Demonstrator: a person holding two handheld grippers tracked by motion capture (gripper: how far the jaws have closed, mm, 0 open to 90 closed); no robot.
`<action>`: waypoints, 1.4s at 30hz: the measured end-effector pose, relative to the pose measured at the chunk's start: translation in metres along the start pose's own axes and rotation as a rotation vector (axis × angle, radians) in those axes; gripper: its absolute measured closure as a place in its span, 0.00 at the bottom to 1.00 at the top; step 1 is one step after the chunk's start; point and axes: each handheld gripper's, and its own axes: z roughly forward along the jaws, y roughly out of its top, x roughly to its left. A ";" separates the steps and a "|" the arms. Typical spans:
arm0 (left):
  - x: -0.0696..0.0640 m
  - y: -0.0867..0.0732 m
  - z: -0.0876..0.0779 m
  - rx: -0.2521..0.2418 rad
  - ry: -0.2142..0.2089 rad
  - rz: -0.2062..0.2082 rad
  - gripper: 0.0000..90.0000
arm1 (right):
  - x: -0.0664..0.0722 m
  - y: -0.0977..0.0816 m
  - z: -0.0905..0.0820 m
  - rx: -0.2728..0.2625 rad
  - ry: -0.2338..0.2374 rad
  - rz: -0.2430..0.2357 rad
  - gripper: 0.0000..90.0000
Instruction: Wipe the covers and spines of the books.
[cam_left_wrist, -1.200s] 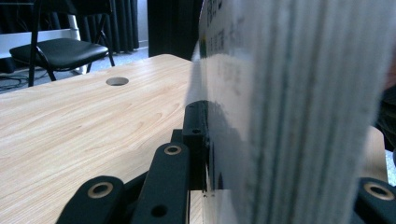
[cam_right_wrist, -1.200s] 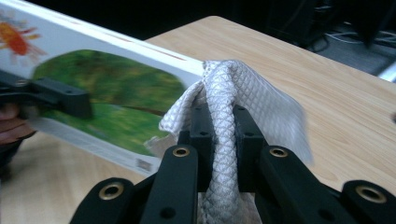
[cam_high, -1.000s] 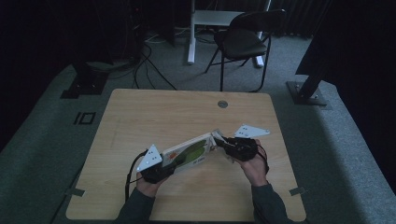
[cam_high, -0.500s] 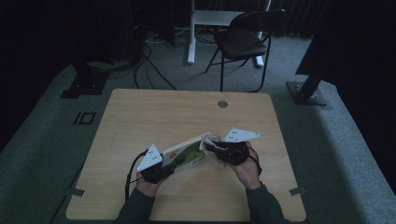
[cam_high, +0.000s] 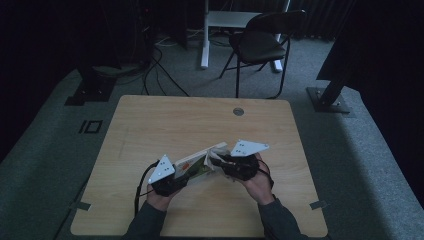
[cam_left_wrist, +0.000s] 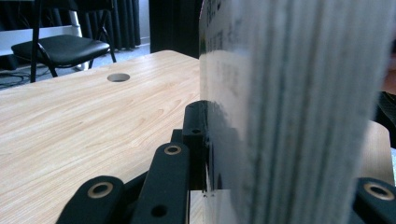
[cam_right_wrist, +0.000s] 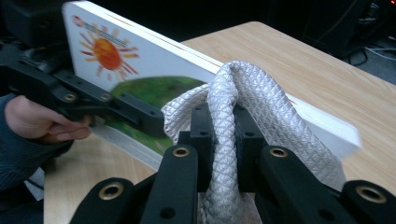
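A thick book (cam_high: 196, 164) with a sun and green grass on its cover (cam_right_wrist: 140, 60) is held tilted above the table's front half. My left gripper (cam_high: 181, 176) is shut on its lower left end; in the left gripper view the book's page edges (cam_left_wrist: 299, 93) stand between the jaws (cam_left_wrist: 280, 121). My right gripper (cam_high: 220, 163) is shut on a grey quilted cloth (cam_right_wrist: 243, 93), which lies against the book's cover near its right end. The cloth (cam_high: 215, 157) drapes over the book's upper edge. The left gripper (cam_right_wrist: 93, 105) and its hand appear at the left of the right gripper view.
The wooden table (cam_high: 175, 125) has a round cable hole (cam_high: 238, 111) near its far edge. A black folding chair (cam_high: 260, 42) and a white desk leg stand beyond it. Cables lie on the floor at the far left, and a stand base (cam_high: 327, 100) sits at the right.
My right gripper has slid left along the book with the cloth, closer to the left gripper. The left gripper and book have stayed where they were.
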 end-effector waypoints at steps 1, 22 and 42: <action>0.000 0.000 0.000 0.000 0.000 0.001 0.87 | 0.003 0.002 0.002 0.000 0.009 -0.008 0.91; 0.000 -0.001 0.001 0.004 0.005 0.003 0.87 | 0.042 0.026 0.021 -0.018 0.143 -0.114 0.91; -0.002 0.000 0.001 0.007 0.029 0.019 0.87 | 0.065 0.038 0.035 -0.018 0.238 -0.208 0.90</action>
